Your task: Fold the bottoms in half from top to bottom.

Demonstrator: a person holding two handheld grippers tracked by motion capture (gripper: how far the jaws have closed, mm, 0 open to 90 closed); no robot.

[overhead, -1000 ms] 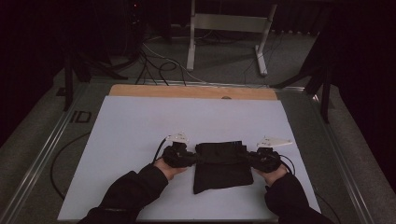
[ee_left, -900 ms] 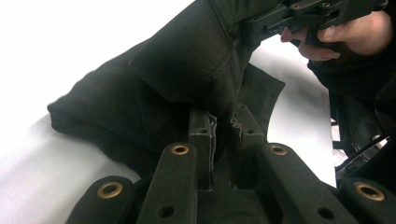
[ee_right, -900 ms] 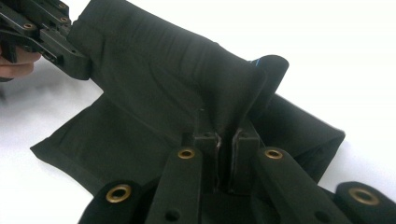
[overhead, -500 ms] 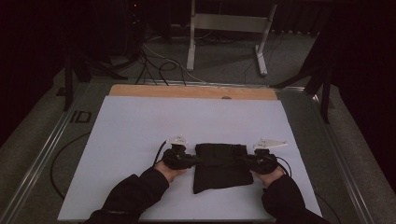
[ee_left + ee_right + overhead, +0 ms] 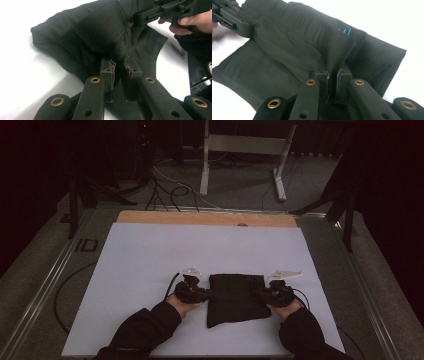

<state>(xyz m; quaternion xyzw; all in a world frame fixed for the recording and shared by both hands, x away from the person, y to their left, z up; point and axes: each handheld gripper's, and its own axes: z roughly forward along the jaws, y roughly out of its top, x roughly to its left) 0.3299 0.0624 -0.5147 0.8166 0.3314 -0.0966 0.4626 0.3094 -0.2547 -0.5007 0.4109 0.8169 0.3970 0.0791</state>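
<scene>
left hand-held gripper (image 5: 206, 294): pinching black cloth (image 5: 235, 299) | right hand-held gripper (image 5: 261, 292): pinching it too

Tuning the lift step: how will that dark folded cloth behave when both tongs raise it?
The dark cloth looks floppy: it creases and bunches at the left tongs and right tongs. The middle will probably sag. Woven texture suggests little slipping.

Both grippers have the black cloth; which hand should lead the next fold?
Neither clearly: left gripper and right gripper each pinch an opposite side edge of the black cloth, so both should probably move together.
</scene>
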